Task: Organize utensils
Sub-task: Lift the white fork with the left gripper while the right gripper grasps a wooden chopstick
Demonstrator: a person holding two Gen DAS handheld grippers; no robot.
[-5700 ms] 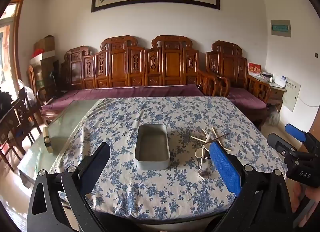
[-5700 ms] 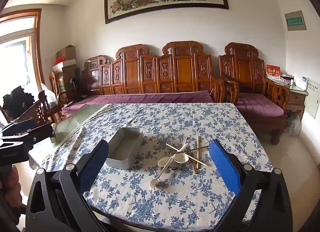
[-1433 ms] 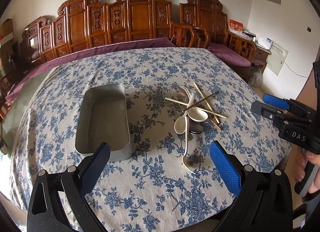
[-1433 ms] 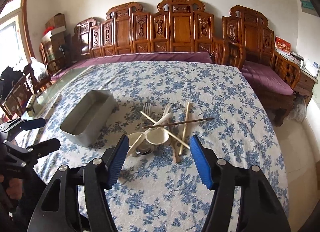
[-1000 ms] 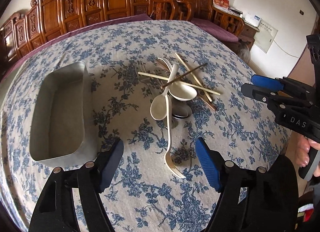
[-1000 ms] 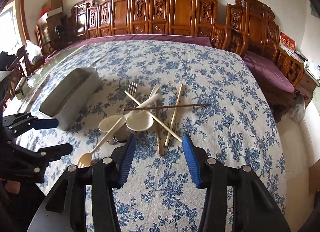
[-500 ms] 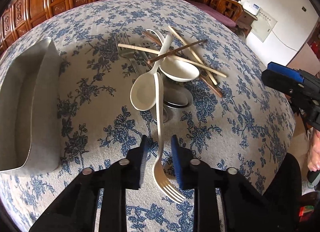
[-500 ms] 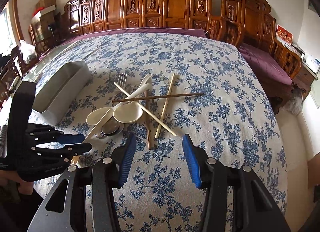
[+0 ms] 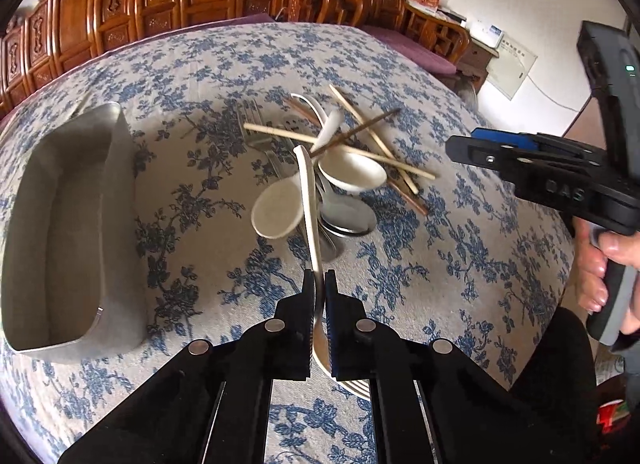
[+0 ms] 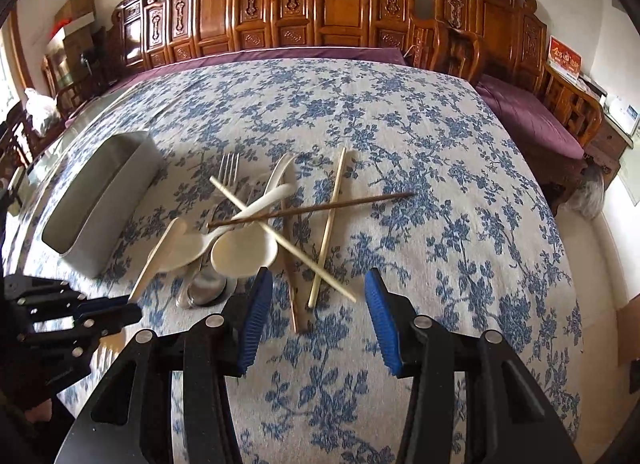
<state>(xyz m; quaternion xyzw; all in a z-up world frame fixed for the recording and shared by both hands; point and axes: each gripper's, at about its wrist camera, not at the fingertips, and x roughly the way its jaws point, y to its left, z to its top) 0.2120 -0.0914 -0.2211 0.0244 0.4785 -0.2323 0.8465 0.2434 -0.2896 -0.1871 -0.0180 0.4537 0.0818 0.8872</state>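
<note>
Cream plastic fork (image 9: 310, 223) sits pinched in the left claw (image 9: 319, 284), lifted above the pile. Two cream spoons (image 10: 243, 251), three pale chopsticks (image 10: 329, 228) and one dark chopstick (image 10: 312, 207) lie beside one grey metal tin (image 10: 100, 199) on the flowery tabletop (image 10: 400, 135). The right claw (image 10: 316, 320) hangs spread apart, holding nothing.

tablecloth (image 10: 400, 135): white, blue floral | fork (image 9: 310, 207): cream | tin (image 9: 60, 223): grey metal | 12 o'clock bench (image 10: 344, 3): reddish-brown, cushion probably purple
</note>
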